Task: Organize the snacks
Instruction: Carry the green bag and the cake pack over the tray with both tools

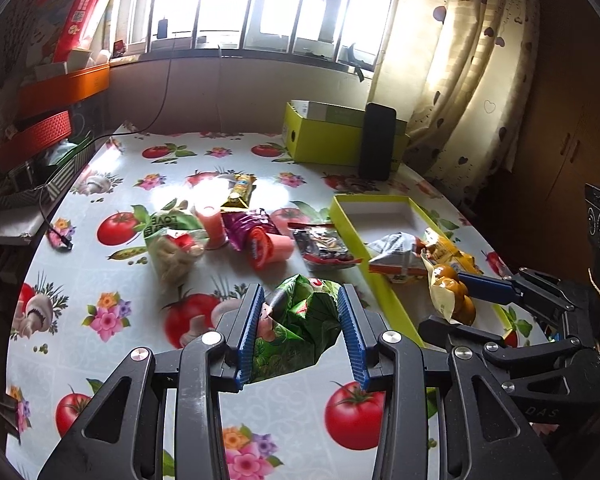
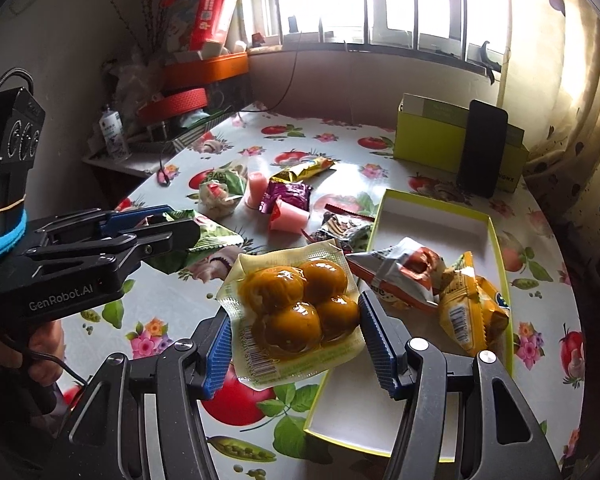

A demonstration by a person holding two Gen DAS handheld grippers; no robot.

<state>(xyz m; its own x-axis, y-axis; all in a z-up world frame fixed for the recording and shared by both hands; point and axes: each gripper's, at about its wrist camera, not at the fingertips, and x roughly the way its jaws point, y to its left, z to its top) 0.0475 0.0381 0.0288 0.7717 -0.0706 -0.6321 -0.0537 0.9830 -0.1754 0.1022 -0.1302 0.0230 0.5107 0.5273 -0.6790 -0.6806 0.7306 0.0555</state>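
Right wrist: egg pack (image 2: 300, 308) seemingly clamped.

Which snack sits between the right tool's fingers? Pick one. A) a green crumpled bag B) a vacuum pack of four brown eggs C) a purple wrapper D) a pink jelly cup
B: the right wrist view shows the right tool clamped on the vacuum pack of four brown eggs; the green bag is in the left tool.
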